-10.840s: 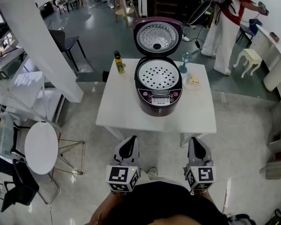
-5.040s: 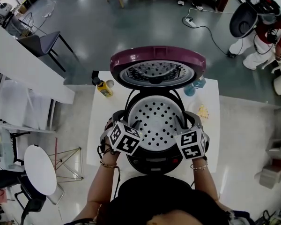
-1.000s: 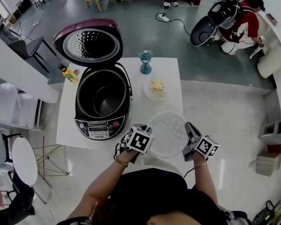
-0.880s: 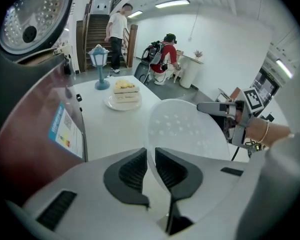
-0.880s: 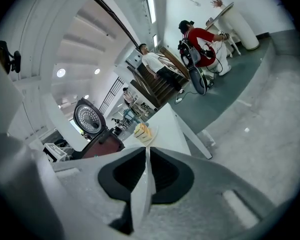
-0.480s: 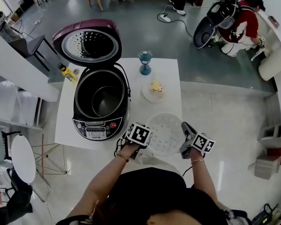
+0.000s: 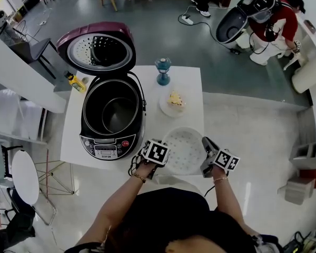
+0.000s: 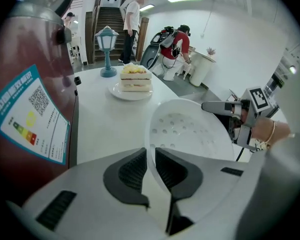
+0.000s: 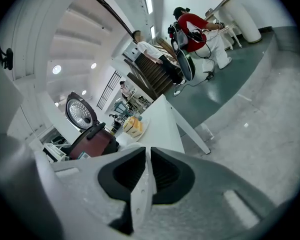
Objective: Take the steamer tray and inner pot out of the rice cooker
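The round, white, perforated tray (image 7: 184, 149) is spanning the gap between both grippers, over the table's (image 7: 192, 88) near corner. The left gripper (image 8: 151, 166) and right gripper (image 9: 147, 171) are each pinching its rim. The cooker (image 7: 111, 115) is standing left of the left gripper; open floor (image 7: 253, 141) is lying beyond the right gripper.

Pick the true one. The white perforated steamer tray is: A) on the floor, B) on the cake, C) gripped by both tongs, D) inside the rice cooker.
C: the left tongs and right tongs each clamp the rim of the white perforated steamer tray beside the maroon rice cooker.
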A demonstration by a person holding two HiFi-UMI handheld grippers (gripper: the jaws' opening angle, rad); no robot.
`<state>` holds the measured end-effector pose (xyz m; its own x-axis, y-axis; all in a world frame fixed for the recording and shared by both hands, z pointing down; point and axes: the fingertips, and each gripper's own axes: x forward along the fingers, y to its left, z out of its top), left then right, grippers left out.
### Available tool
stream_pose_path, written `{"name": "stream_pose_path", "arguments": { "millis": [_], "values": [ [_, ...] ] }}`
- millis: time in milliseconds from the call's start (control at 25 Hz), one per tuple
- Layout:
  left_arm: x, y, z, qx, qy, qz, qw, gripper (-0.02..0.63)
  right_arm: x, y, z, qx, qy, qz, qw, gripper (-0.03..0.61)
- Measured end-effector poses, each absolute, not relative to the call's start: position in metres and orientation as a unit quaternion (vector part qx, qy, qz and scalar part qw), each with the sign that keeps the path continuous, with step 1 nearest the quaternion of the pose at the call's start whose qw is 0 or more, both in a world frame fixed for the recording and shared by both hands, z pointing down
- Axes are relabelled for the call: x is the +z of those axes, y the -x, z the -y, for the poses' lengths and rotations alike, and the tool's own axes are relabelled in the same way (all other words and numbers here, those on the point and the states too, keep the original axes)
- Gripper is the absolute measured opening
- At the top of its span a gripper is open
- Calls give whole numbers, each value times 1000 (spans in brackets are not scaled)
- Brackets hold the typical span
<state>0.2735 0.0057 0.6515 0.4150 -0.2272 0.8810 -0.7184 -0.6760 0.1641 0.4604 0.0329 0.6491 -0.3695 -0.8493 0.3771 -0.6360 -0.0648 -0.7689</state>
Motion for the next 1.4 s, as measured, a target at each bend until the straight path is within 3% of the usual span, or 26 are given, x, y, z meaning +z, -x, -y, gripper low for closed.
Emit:
{"name": "stream_pose_path", "arguments": {
  "millis": [200,320,600,720,1000,1120,1240,1400],
  "values": [
    [655,-272,-5,471,-800,302,216,71,649,-458,-29,-464,551,-687,95,26],
    [655,-271,-11,486,-803,290,185,173,641,-457,-25,-446,557,-695,86,28],
    [631,-266,-30,476,-817,276,175,210,631,-466,-30,-415,581,-698,50,143],
    [600,-273,-43,435,-842,252,193,219,614,-474,-33,-398,593,-698,61,156],
    [534,-269,-71,341,-899,193,195,221,558,-449,-35,-360,571,-733,84,156],
    [507,-253,-73,319,-919,191,129,219,529,-422,-28,-335,562,-751,92,156],
    [489,-229,-69,316,-924,202,73,155,501,-387,-20,-311,543,-775,90,156],
    [456,-202,-64,249,-941,191,128,138,474,-340,-6,-293,521,-798,82,156]
  ]
}}
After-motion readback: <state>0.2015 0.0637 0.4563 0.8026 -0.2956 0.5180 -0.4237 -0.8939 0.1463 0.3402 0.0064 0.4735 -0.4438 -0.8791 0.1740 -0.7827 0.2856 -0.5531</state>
